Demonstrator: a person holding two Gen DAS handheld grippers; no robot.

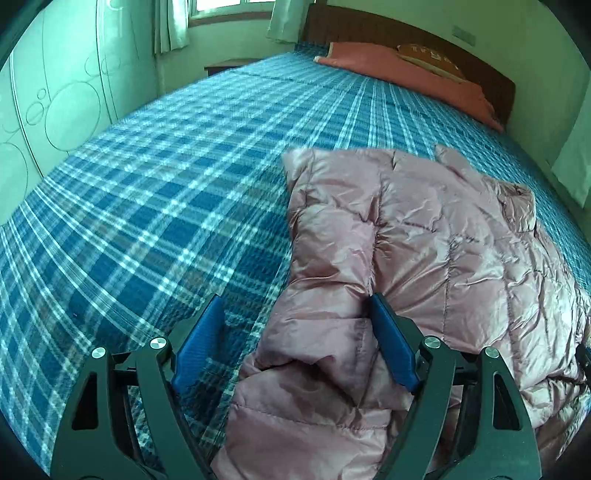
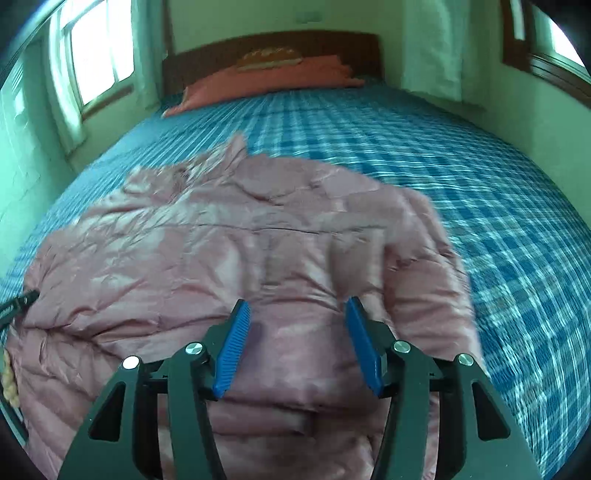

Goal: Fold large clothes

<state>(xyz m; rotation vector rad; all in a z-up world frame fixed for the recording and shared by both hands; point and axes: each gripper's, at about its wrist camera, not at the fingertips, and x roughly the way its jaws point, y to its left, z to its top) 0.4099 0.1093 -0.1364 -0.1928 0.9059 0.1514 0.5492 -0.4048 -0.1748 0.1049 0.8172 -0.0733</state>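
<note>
A shiny pink quilted puffer jacket (image 1: pixel 424 240) lies on the blue plaid bed (image 1: pixel 166 184), partly folded, with a sleeve laid along its left side. My left gripper (image 1: pixel 295 306) is open over the jacket's near left edge; its right pad (image 1: pixel 391 343) rests against the fabric, its left pad is over the sheet. In the right wrist view the jacket (image 2: pixel 240 240) fills the near bed (image 2: pixel 480 184). My right gripper (image 2: pixel 297 310) is open and empty just above the jacket's near part. The left gripper's tip shows at the left edge (image 2: pixel 18 306).
A pink pillow (image 1: pixel 406 74) lies against the dark wooden headboard (image 1: pixel 388 33). A pale wardrobe (image 1: pixel 55 103) stands left of the bed. Curtained windows (image 2: pixel 92 55) are beside the headboard. A wall runs along the bed's right side.
</note>
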